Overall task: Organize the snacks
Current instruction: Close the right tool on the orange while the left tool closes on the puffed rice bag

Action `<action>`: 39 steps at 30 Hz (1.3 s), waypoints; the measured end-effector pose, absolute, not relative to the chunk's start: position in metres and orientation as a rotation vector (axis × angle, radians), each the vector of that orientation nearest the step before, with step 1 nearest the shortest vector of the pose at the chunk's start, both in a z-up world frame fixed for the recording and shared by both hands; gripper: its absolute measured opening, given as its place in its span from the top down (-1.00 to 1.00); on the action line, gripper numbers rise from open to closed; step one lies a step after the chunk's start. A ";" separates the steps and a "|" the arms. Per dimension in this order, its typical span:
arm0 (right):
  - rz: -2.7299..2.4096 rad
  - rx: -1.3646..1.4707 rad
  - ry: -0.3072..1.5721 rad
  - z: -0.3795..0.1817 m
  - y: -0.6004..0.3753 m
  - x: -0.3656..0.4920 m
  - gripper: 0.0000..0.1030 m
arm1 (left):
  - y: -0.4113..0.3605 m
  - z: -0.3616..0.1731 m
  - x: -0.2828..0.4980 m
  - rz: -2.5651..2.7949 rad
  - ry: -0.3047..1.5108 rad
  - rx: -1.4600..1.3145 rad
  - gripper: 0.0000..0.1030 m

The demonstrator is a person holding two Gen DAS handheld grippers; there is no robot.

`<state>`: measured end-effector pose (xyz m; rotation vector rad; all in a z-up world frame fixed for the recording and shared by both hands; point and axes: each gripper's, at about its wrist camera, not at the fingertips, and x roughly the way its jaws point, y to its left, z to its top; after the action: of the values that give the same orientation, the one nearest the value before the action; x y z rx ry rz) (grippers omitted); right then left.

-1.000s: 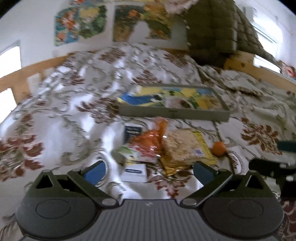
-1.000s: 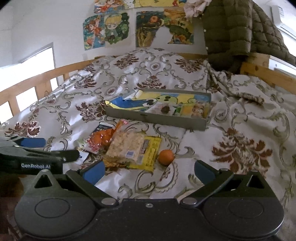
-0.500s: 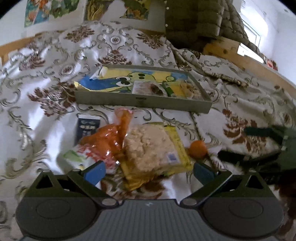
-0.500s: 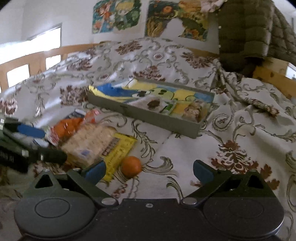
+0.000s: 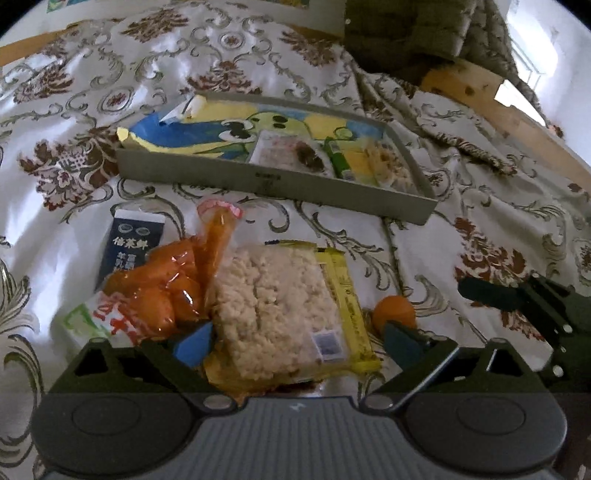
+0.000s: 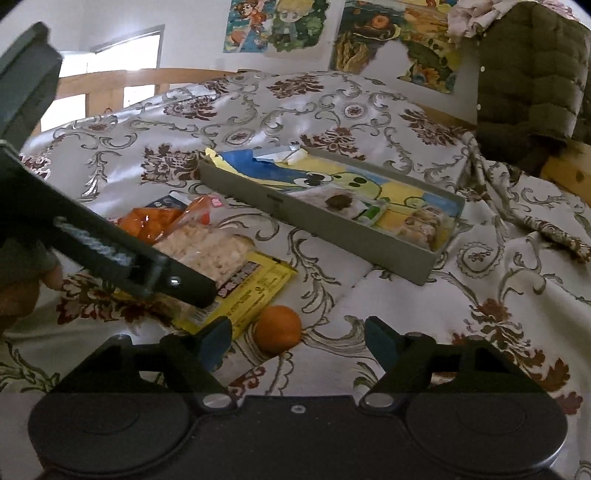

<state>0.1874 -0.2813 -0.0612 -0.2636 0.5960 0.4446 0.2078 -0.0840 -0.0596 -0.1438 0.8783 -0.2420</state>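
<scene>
Left tongs (image 5: 295, 341) gape wide over the crinkly clear packet of pale puffed-rice cake (image 5: 275, 306), their jaws just narrowing a touch, gripping nothing. Right tongs (image 6: 299, 338), jaws just closing but open, frame the smooth round orange (image 6: 277, 329) untouched. Both snacks lie mid-bed on the glossy floral quilt (image 6: 406, 295), near the shallow grey rectangular tray (image 5: 258, 181).

You were working in a bedroom at home
You had a floral bedspread (image 6: 369, 122), cartoon posters (image 6: 280, 26) and a wooden bed rail (image 6: 110, 85) before you

Glossy clear plastic wrapper (image 5: 280, 302), satiny patterned cloth bedspread (image 5: 480, 229), matt grey tray (image 5: 273, 181).
</scene>
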 end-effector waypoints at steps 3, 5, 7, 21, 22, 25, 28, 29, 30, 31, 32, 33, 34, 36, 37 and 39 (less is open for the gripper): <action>0.449 -0.265 0.599 -0.062 -0.280 0.188 -0.36 | -0.085 -0.061 0.212 -0.212 0.897 -0.142 -0.78; 0.451 -0.265 0.603 -0.063 -0.279 0.188 -0.23 | -0.087 -0.062 0.214 -0.196 0.906 -0.130 -0.73; 0.460 -0.270 0.609 -0.065 -0.276 0.189 -0.07 | -0.088 -0.063 0.216 -0.184 0.911 -0.116 -0.66; 0.479 -0.287 0.651 -0.082 -0.266 0.203 0.20 | -0.095 -0.068 0.224 -0.180 0.926 -0.062 -0.64; 0.479 -0.278 0.652 -0.082 -0.267 0.203 0.20 | -0.094 -0.068 0.224 -0.178 0.925 -0.064 -0.64; 0.477 -0.256 0.660 -0.082 -0.268 0.207 0.24 | -0.094 -0.069 0.227 -0.170 0.924 -0.069 -0.62; 0.475 -0.250 0.660 -0.083 -0.267 0.208 0.35 | -0.094 -0.069 0.228 -0.163 0.922 -0.068 -0.55; 0.476 -0.252 0.660 -0.083 -0.267 0.208 0.35 | -0.094 -0.069 0.228 -0.164 0.922 -0.067 -0.54; 0.476 -0.252 0.661 -0.083 -0.267 0.208 0.35 | -0.094 -0.069 0.228 -0.165 0.922 -0.067 -0.52; 0.475 -0.251 0.663 -0.083 -0.268 0.208 0.35 | -0.093 -0.069 0.228 -0.167 0.922 -0.068 -0.50; 0.476 -0.250 0.665 -0.082 -0.267 0.208 0.35 | -0.093 -0.069 0.227 -0.167 0.922 -0.068 -0.49; 0.476 -0.249 0.668 -0.082 -0.268 0.208 0.35 | -0.093 -0.069 0.227 -0.168 0.921 -0.068 -0.48; 0.475 -0.249 0.670 -0.081 -0.267 0.208 0.35 | -0.092 -0.068 0.226 -0.166 0.920 -0.070 -0.46; 0.474 -0.254 0.673 -0.080 -0.266 0.208 0.36 | -0.091 -0.067 0.224 -0.159 0.925 -0.079 -0.46; 0.476 -0.259 0.672 -0.080 -0.266 0.208 0.36 | -0.091 -0.066 0.223 -0.159 0.929 -0.079 -0.45; 0.479 -0.268 0.674 -0.079 -0.265 0.206 0.36 | -0.092 -0.064 0.220 -0.157 0.938 -0.072 -0.45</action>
<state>0.2061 -0.2652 -0.0788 -0.2684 0.6741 0.4789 0.2202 -0.0924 -0.0641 -0.0719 0.9379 -0.1575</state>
